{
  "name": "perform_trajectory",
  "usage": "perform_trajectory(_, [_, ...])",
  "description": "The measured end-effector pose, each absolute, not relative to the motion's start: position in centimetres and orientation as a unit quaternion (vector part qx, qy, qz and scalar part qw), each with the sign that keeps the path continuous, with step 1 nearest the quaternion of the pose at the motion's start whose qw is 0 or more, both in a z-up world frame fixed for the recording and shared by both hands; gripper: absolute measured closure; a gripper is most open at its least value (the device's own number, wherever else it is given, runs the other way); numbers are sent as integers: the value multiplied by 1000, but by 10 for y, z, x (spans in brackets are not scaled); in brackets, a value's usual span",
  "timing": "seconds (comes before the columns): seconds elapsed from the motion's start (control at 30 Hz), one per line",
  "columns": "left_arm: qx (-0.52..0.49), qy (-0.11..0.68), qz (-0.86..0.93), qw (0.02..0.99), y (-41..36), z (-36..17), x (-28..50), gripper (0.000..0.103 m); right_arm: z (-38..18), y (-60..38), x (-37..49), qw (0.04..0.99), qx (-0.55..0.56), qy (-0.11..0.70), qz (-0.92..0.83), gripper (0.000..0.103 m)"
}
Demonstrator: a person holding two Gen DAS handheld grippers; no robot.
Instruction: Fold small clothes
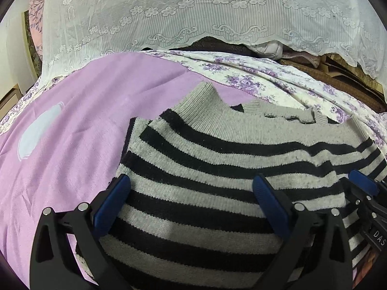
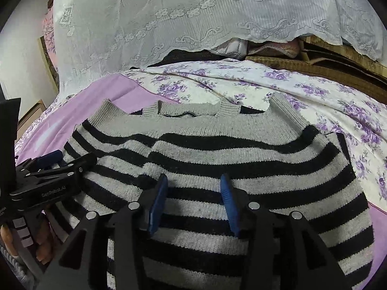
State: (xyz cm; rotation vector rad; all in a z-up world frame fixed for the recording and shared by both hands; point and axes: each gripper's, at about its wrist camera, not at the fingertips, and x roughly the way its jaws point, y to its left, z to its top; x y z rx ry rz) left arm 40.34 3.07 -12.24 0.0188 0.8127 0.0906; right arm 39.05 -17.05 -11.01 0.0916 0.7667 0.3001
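Reading "GenRobot.AI" on left gripper (image 2: 52, 159), above striped sweater (image 2: 217, 154)

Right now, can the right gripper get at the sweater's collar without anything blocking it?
Probably yes. The right gripper is open over the striped sweater, and the collar lies straight ahead with only flat knit between. The left gripper sits off to the side.

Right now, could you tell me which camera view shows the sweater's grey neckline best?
The right wrist view shows it best: the whole ribbed neckline of the striped sweater lies across the middle of the frame, with its opening visible. The left wrist view shows the neckline off to the right and more obliquely, so the opening reads less clearly.
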Motion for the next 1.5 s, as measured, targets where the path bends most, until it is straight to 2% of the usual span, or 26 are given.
perform_trajectory(0.1, [9,393,44,919,31,-121,403,5,-108,-173,390,916,51,368,150,55])
perform_trajectory(0.23, [9,379,43,924,31,-115,398,5,-97,-178,383,927,60,343,142,37])
perform_trajectory(0.37, [13,375,40,926,29,-114,397,5,-88,-190,381,935,74,323,128,33])
perform_trajectory(0.43, [16,387,44,921,29,-118,401,5,-95,-195,388,930,79,340,112,28])
perform_trajectory(0.53, [14,400,46,915,30,-123,405,4,-115,-204,403,908,107,389,115,26])
perform_trajectory(0.7, [21,399,50,915,28,-124,404,4,-114,-198,401,911,94,385,119,20])
perform_trajectory(1.03, [29,377,52,924,28,-116,384,5,-98,-211,366,931,111,330,111,20])
perform_trajectory(1.13, [32,379,55,923,30,-116,375,5,-99,-212,355,928,106,339,115,20])
perform_trajectory(1.23, [44,398,61,914,31,-123,371,4,-111,-211,355,912,95,381,119,14])
perform_trajectory(1.33, [51,404,65,911,31,-126,367,4,-109,-208,350,913,85,378,126,6])
perform_trajectory(1.5, [42,387,64,919,36,-119,344,4,-98,-227,323,924,122,344,118,6])
